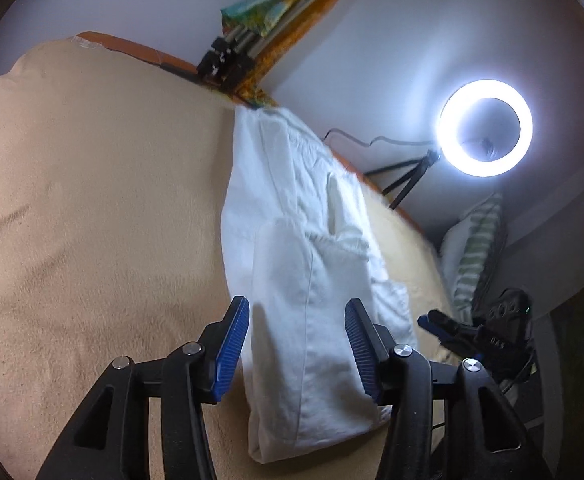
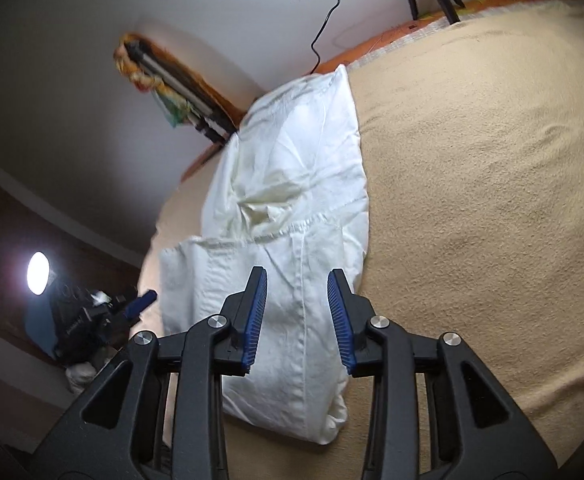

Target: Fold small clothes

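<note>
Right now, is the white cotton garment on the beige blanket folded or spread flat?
Folded. The white cotton garment lies as a long narrow strip with doubled layers and a visible layer edge across it on the beige blanket.

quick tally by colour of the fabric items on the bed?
White: 1, the folded garment
Beige: 1, the blanket under it
Green-and-white striped: 1, the cloth at the bed's far edge
Total: 3
</note>
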Demonstrator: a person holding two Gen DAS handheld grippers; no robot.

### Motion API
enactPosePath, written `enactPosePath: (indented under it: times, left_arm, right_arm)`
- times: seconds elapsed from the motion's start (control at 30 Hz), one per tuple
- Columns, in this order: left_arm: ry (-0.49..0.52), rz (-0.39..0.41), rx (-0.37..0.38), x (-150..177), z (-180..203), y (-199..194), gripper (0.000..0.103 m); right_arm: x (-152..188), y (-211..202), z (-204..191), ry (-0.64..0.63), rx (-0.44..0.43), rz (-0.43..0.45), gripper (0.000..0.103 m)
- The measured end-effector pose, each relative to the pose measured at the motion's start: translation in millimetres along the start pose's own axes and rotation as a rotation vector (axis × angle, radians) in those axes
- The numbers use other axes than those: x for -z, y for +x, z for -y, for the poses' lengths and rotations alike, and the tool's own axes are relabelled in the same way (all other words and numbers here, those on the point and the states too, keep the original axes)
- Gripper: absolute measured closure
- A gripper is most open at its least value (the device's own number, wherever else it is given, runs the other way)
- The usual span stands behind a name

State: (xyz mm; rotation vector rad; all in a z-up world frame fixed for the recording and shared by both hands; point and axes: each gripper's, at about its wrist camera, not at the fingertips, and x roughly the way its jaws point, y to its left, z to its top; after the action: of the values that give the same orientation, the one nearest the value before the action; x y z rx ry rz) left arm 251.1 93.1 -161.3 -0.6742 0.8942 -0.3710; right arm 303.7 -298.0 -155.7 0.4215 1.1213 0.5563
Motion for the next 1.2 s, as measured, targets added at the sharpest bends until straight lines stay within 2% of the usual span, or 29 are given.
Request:
enactPosePath:
  times: [0.17,0.27,0.37,0.47,0.57,0.67,0.73,0.77,0.8,0.87,0.93,0.97,1.0,1.07,1.1,1.17,1.2]
  left_arm:
    - [0.120,-0.019,-0.058,10.2,19.5,16.4,0.054]
    - [0.117,-0.046,-0.068,10.6,16.1,27.6,0.071]
    - [0.073,-0.052,-0.056,8.6,5.7,30.0,0.077]
    - [0.070,-0.028,-0.067,7.4,5.3,23.6,0.076]
    - [0.092,-0.006,-0.078,8.2,10.8,19.1,0.063]
    - [0.099,-0.019,-0.094,8.8,11.2,23.5,0.063]
    - [0.091,-0.025,-0.092,9.6,9.5,26.2,0.066]
    - [0.098,-0.030,-0.084,10.4,10.6,27.5,0.073]
    - [0.119,-0.028,-0.093,11.3,13.5,28.2,0.079]
    - [0.159,-0.025,-0.106,12.8,18.1,29.4,0.086]
    - [0.151,-0.032,-0.090,12.6,16.8,29.9,0.091]
    - [0.116,-0.042,-0.049,11.4,12.5,28.7,0.095]
    - [0.041,-0.055,0.044,9.4,5.2,25.9,0.096]
    - [-0.180,-0.071,0.342,5.4,-18.1,20.7,0.096]
    - [-0.225,-0.069,0.405,3.7,-26.0,20.4,0.096]
    - [-0.230,-0.074,0.402,0.7,-38.3,24.8,0.096]
    - [-0.242,-0.089,0.374,0.8,-45.9,30.3,0.096]
  right_arm:
    - [3.4,13.1,-10.4,-0.068,0.063,-0.027,0.069]
    - [5.0,16.9,-11.2,-0.087,0.095,-0.034,0.069]
    - [5.1,15.7,-7.5,-0.079,0.112,-0.028,0.069]
    - [3.9,12.5,-4.7,-0.067,0.118,-0.013,0.069]
    - [3.4,13.6,-3.4,-0.063,0.104,-0.016,0.069]
    - [4.0,17.8,-6.7,-0.081,0.108,-0.028,0.069]
    - [4.6,19.2,-9.3,-0.093,0.115,-0.030,0.072]
    - [4.8,19.4,-10.2,-0.098,0.116,-0.032,0.079]
    - [5.0,19.3,-10.9,-0.102,0.119,-0.033,0.082]
    - [5.2,18.8,-10.8,-0.103,0.115,-0.031,0.087]
    - [5.5,18.3,-10.6,-0.101,0.103,-0.031,0.091]
    - [5.5,16.8,-10.4,-0.097,0.088,-0.027,0.093]
    - [5.1,14.6,-9.4,-0.085,0.065,-0.023,0.094]
    - [3.8,8.4,-3.8,-0.042,-0.006,-0.010,0.096]
    - [3.2,6.4,-0.4,-0.023,-0.028,-0.002,0.096]
    - [2.3,5.8,7.3,0.008,-0.040,0.006,0.096]
    - [2.3,7.3,11.3,0.028,-0.045,0.004,0.096]
